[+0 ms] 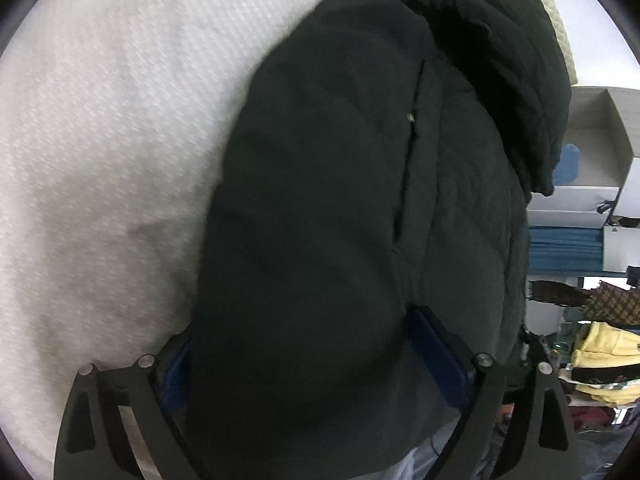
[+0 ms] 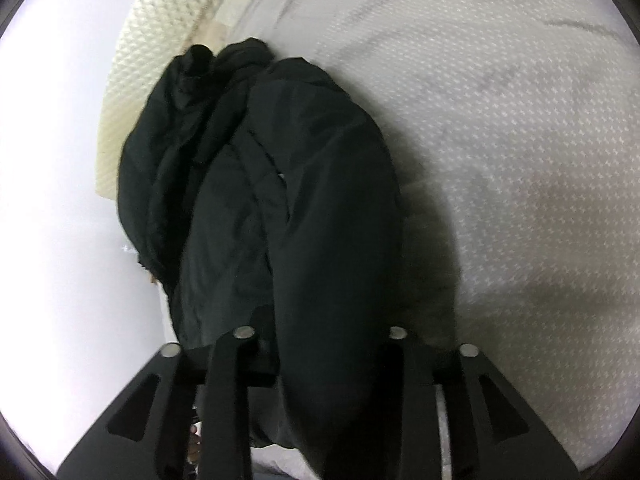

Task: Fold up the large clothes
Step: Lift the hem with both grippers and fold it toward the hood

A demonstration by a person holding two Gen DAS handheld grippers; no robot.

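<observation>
Dark padded jacket (image 1: 340,208) bunched along the bed's edge – both grippers at its near end.

The left gripper (image 1: 312,364) stands wide around a thick fold; the right gripper (image 2: 320,340) straddles another, its grip unclear. White bedspread (image 2: 520,140) lies open from 12 to 3 o'clock; a cream quilted headboard (image 2: 160,40) bounds 11 o'clock.

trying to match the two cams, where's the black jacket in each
Left wrist: jacket fills centre and right, running down between the claw's fingers.
Right wrist: jacket sits centre-left, reaching down between the fingers.
Shared landmark: the white textured bedcover.
</observation>
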